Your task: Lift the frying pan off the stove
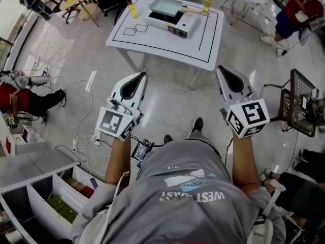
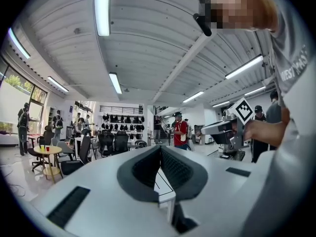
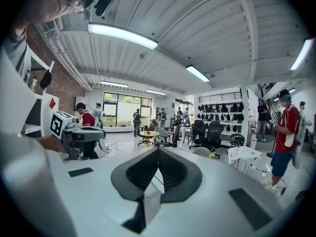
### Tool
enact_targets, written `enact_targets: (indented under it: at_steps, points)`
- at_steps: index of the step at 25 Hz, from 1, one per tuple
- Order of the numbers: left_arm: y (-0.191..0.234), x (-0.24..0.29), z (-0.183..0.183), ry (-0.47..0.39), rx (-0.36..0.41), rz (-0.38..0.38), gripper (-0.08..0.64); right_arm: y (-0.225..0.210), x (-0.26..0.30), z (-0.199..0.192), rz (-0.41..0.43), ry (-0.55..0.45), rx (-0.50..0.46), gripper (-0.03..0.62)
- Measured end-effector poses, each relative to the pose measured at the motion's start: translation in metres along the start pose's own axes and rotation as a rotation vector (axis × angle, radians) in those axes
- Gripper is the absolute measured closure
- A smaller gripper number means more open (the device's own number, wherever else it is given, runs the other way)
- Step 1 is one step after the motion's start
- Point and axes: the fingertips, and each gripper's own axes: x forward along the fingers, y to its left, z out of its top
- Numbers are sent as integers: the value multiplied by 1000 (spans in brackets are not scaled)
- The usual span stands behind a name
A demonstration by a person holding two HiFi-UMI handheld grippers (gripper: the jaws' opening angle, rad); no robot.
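Observation:
A flat grey frying pan rests on a white stove on the white table some way ahead of me. My left gripper and right gripper are held up in front of the person's chest, well short of the table, both pointing toward it. Each is shut with nothing between its jaws. In the left gripper view the shut gripper has part of the table edge beyond its tips. The right gripper view shows its shut gripper against the room. Neither gripper view shows the pan.
Two yellow bottles stand on the table beside the stove. A black wire cart is at the right, white shelves at the lower left, and cables lie on the floor. People sit or stand around the room.

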Motion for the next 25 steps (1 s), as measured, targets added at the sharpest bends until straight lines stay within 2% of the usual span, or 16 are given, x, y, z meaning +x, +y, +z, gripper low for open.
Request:
enact_targets:
  at_steps: [25]
  points:
    - [27,104,-9,50,-14,139,563,-105,84,-2,145,10,28,581]
